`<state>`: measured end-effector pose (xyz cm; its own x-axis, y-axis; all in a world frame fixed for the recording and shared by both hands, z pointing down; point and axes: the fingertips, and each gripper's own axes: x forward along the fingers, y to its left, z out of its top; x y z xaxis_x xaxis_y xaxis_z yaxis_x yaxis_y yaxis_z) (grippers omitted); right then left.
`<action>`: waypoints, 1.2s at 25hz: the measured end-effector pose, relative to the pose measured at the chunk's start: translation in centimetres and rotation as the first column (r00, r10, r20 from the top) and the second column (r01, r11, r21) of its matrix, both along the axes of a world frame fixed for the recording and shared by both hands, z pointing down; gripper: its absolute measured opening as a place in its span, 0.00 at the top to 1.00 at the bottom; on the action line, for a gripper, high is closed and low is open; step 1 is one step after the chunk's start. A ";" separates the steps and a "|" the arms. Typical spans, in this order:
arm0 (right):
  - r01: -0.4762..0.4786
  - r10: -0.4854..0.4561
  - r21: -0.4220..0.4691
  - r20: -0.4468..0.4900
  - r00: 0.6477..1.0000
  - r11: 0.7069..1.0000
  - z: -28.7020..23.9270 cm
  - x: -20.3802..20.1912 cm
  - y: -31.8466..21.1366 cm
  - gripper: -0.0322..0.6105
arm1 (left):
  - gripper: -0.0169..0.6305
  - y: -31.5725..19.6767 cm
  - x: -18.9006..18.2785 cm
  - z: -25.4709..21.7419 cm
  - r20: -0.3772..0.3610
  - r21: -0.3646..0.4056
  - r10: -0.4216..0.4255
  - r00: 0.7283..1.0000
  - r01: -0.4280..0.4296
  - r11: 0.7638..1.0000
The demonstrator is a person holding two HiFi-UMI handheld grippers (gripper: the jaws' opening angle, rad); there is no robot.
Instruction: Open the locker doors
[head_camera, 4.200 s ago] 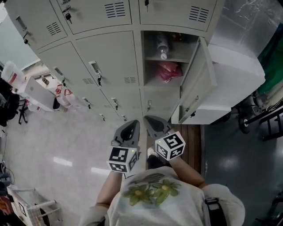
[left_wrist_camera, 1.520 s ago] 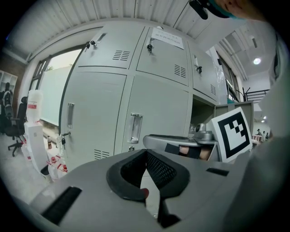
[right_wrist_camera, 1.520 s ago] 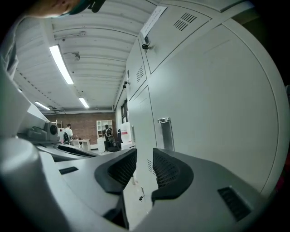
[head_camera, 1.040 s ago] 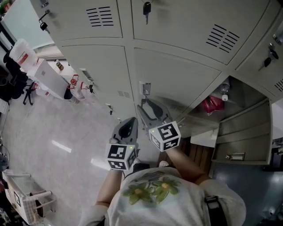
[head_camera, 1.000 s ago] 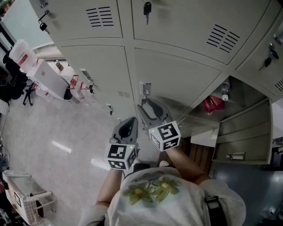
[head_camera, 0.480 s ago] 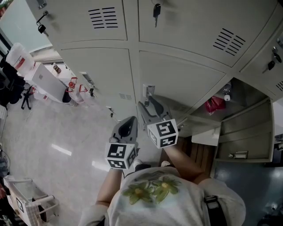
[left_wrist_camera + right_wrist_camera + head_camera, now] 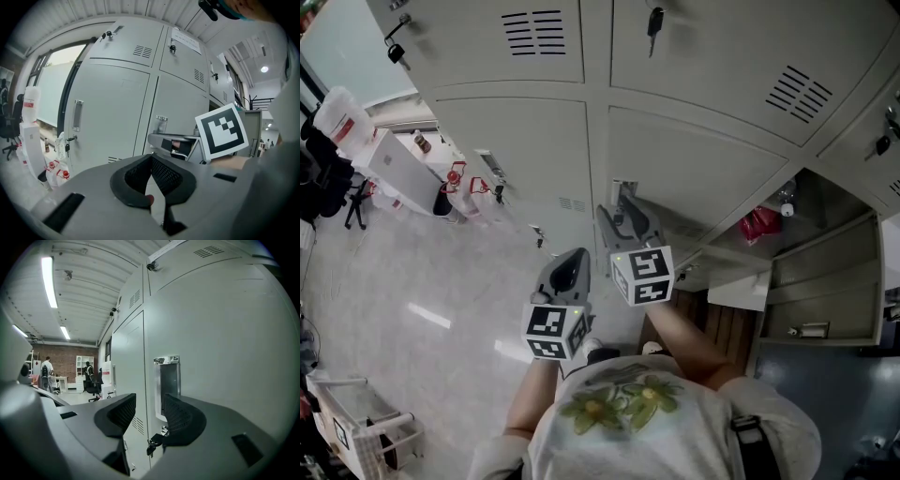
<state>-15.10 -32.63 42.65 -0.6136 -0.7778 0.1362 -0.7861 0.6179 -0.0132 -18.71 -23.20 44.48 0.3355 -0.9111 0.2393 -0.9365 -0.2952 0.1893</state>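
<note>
The closed pale grey metal locker door (image 7: 703, 159) is the one in question, and what matters is its recessed chrome handle plate (image 7: 624, 192), set at the door's left edge. In the head view the plate lies at 12 o'clock from the right gripper (image 7: 625, 208), just beyond the jaw tips. We cannot tell from there whether they touch.

In the right gripper view the handle plate (image 7: 168, 380) shows dead ahead, a shade toward 1 o'clock of the gap between the jaws of the right gripper (image 7: 149, 404). Its long axis runs 12 to 6, upright like the door seam beside it. A small dark key (image 7: 151, 445) hangs below it at 6 o'clock.

The jaws of this gripper have just been opening and stand wide apart. The plate shows in the gap ahead of them, but neither pad presses on it, so we judge that nothing is gripped. The next move, as we read it, calls for one jaw to slip into the recess before closing.

The left gripper (image 7: 572, 265) hangs at 8 o'clock of the right one, farther from the handle. In its own view the left gripper (image 7: 151, 158) has its jaws together at the tips, with nothing between them.

A neighbouring open grey locker (image 7: 825, 281) stands at 3 o'clock, its door already swung out.
</note>
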 end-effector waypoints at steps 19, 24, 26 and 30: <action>-0.005 0.005 0.000 -0.032 0.999 1.000 0.8 -0.9 0.3 0.68 | 0.93 0.6 -0.7 0.1 -0.001 -0.005 -0.015 1.000 0.015 1.000; -0.027 0.027 -0.004 -0.034 0.999 1.000 0.7 -0.6 1.3 0.68 | 0.93 0.8 -0.7 0.2 0.001 -0.009 -0.017 1.000 0.017 1.000; -0.041 0.040 -0.003 -0.036 0.999 0.999 0.7 -0.5 1.9 0.68 | 0.93 0.9 -0.8 0.2 0.003 -0.010 -0.019 1.000 0.019 1.000; -0.045 0.045 -0.009 -0.025 0.999 0.999 0.7 -0.4 2.7 0.68 | 0.93 1.1 -0.5 0.1 0.006 -0.007 -0.016 1.000 0.016 1.000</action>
